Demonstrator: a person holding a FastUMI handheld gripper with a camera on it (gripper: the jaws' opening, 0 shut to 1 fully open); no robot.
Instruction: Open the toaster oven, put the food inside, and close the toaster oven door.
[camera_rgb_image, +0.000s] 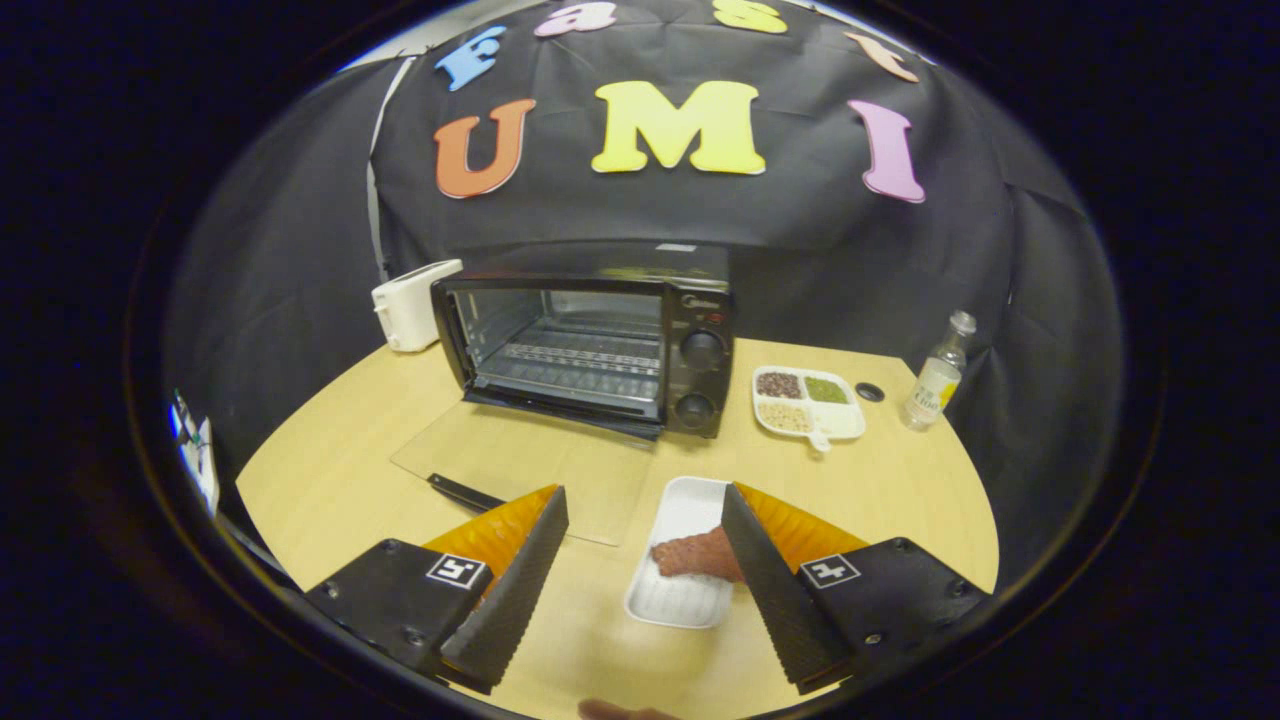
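Note:
A black toaster oven (590, 345) stands at the back of the wooden table (900, 500), its glass door (530, 465) folded down flat onto the table with the handle nearest me. Inside I see a wire rack. A white tray (685, 555) lies just ahead of my fingers, a reddish-brown piece of food (695, 557) resting on it, partly hidden by the right finger. My gripper (645, 500) hangs open above the table, with the tray between its fingers and nearer the right one. Nothing is held.
A white toaster (412, 303) sits left of the oven. Right of the oven is a white divided dish (808, 402) with grains, a small dark round thing (870, 392), and a clear bottle (937, 375). A fingertip (625, 711) shows nearest to me.

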